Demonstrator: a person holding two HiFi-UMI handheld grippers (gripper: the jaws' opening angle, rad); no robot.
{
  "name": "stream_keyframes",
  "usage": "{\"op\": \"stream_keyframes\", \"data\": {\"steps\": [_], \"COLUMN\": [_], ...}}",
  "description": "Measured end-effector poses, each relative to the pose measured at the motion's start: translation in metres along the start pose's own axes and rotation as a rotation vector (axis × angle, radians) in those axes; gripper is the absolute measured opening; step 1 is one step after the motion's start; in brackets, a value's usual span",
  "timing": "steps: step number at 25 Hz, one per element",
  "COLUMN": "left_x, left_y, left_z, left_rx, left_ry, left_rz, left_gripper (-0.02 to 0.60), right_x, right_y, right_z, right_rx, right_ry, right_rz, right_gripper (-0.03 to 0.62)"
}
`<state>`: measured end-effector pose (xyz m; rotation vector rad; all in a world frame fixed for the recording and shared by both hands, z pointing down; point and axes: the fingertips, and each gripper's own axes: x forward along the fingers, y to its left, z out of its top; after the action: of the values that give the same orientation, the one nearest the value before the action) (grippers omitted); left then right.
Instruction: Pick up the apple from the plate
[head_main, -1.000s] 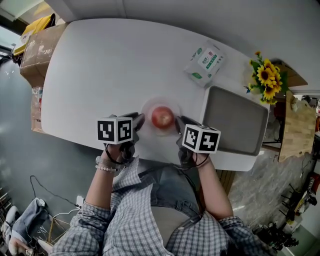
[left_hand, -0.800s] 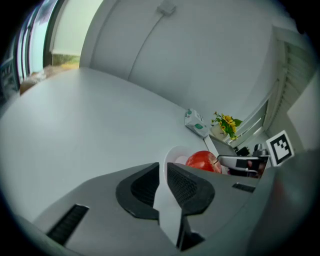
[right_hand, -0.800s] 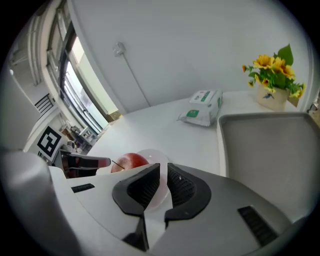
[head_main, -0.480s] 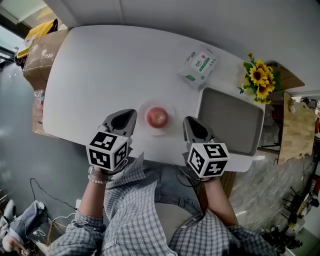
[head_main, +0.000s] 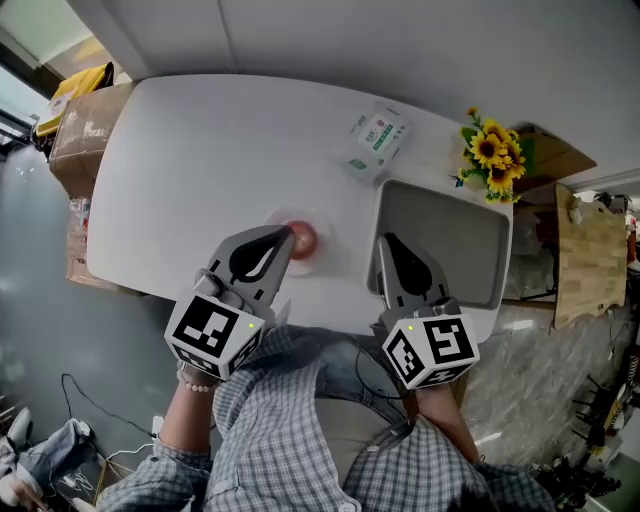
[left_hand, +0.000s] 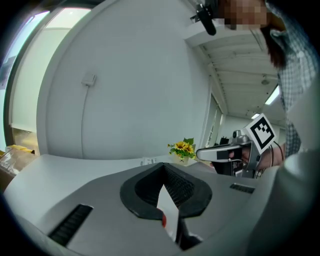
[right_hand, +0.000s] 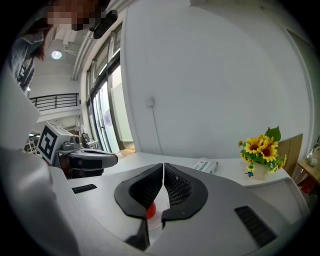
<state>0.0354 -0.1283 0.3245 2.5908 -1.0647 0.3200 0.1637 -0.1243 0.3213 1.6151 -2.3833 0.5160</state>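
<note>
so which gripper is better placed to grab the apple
Left, probably. The left gripper has its tip right at the apple, while the right gripper sits off toward the tray. Both have jaws together and would need opening first.

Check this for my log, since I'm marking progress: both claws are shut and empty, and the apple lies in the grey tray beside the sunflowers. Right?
One thing is wrong. The apple lies on the small plate on the white table, not in the grey tray beside the sunflowers, as the head view shows. The left claw and right claw are shut and empty, as you say.
</note>
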Motion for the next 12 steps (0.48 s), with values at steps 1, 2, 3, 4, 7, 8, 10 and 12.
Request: {"op": "stream_keyframes", "data": {"steps": [1,2,3,4,7,8,10,12], "left_x": [-0.001,-0.001,-0.001,0.000,0.001,0.002,0.003,0.003], "left_y": [-0.005,-0.009,-0.013,-0.017,-0.027,-0.031,-0.037,-0.041], "left_z": [0.003,0.006,0.008,0.010,0.012,0.012,0.012,0.013], "left_rx": [0.004,0.004,0.001,-0.002,-0.001,0.004,0.012,0.012], "left_ry": [-0.009,-0.019,-0.028,-0.036,-0.045,-0.044,-0.044,-0.046], "left_rz": [-0.004,-0.008,-0.012,-0.016,-0.025,-0.029,-0.037,-0.038], "left_gripper": [0.009,0.009,0.009,0.009,0.009,0.009,0.009,0.009], "right_x": [-0.004,-0.007,-0.010,-0.012,-0.016,-0.017,-0.019,-0.020], "right_y": [0.000,0.000,0.000,0.000,0.000,0.000,0.000,0.001], "right_z": [0.005,0.010,0.014,0.017,0.020,0.021,0.021,0.020], "right_rx": [-0.003,-0.007,-0.012,-0.019,-0.039,-0.044,-0.050,-0.050], "right_ry": [-0.013,-0.024,-0.033,-0.040,-0.050,-0.051,-0.054,-0.059], "right_rz": [0.002,0.005,0.008,0.012,0.026,0.028,0.032,0.042], "right_gripper": [0.028,0.028,0.028,0.028,0.026,0.026,0.026,0.026]}}
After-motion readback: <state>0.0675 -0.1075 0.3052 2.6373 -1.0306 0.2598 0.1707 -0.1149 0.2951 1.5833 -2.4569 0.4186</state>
